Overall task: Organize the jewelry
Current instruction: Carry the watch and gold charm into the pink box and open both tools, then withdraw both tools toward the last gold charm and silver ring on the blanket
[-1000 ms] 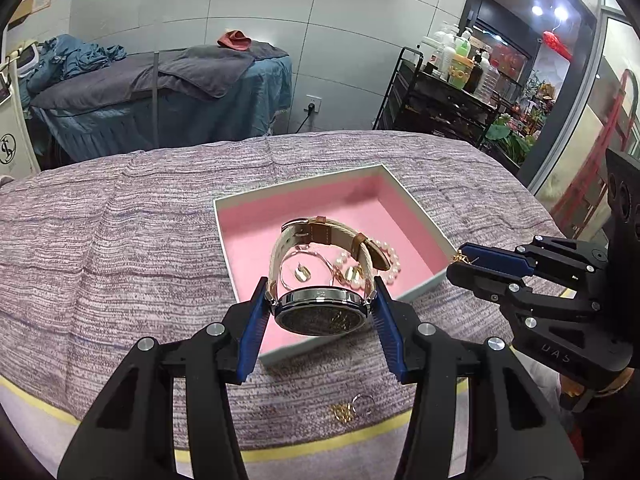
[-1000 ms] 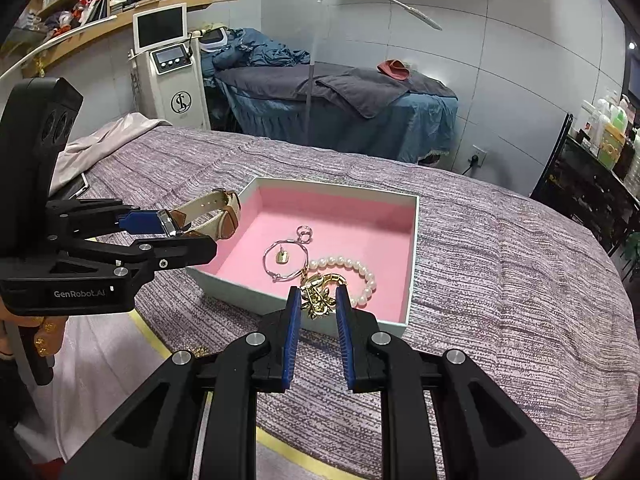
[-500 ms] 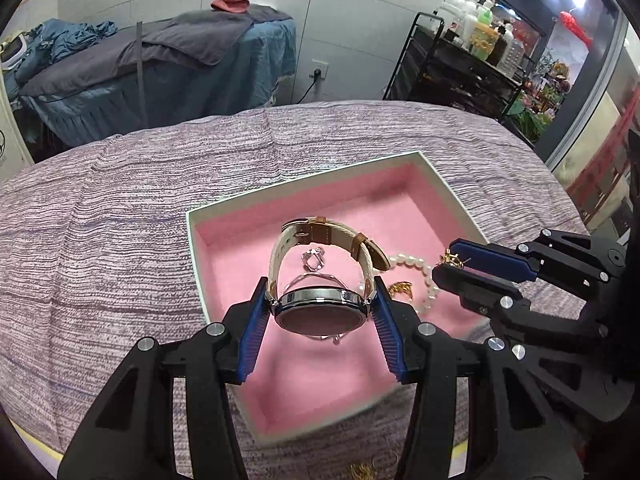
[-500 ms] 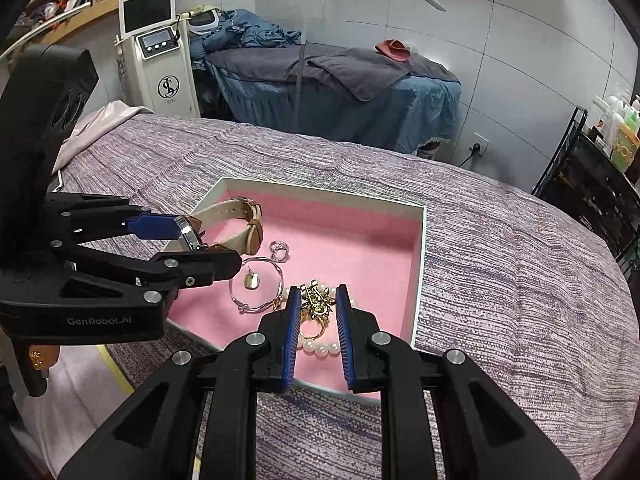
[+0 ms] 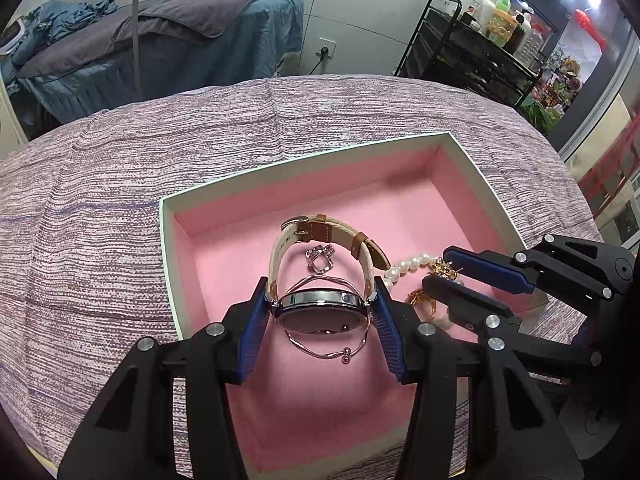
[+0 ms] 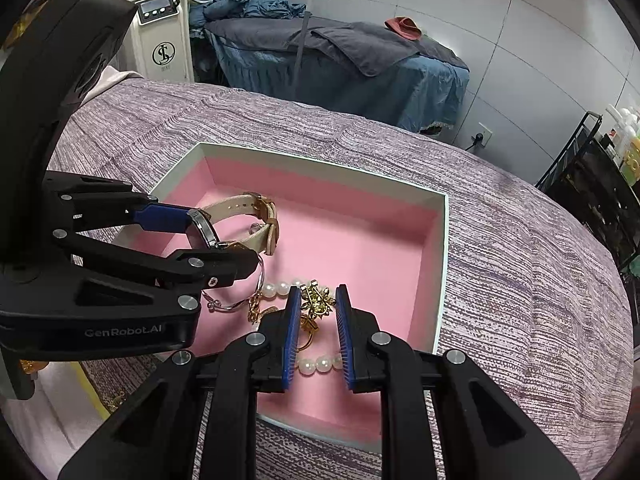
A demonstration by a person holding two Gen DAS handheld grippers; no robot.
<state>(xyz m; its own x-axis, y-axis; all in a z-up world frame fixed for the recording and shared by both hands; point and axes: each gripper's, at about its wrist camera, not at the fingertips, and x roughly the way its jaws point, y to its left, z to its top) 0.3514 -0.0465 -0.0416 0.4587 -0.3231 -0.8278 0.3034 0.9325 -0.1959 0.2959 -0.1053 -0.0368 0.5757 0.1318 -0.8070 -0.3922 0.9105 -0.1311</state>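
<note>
Clamped between the blue pads of the left gripper point(image 5: 320, 312): a watch point(image 5: 318, 310), held by its case edge, dial toward the camera, cream-and-tan strap looping up and away. Now carried well over the pink floor of the box point(image 5: 172, 248), where a second ago it hung at the near rim. Just under the watch, a thin silver bangle point(image 5: 326, 350) lying flat; just past the strap loop, a small silver ring point(image 5: 320, 258).

To the right, alongside, the right gripper point(image 6: 318, 312), likewise advanced from the near wall to over the lining. Parted wider than half a second ago, with daylight between each pad and the gold brooch point(image 6: 318, 300) that sits between them; released rather than gripped, though whether the brooch rests on the lining cannot be told. Beneath and beyond those pads, a pearl bracelet point(image 6: 320, 364), curving toward the left gripper; beside it a bit of gold chain point(image 6: 256, 308).

Around the box, a mauve knit bedspread point(image 5: 100, 220). Farther off, a treatment bed point(image 6: 340, 56) draped in grey and blue, unchanged.
</note>
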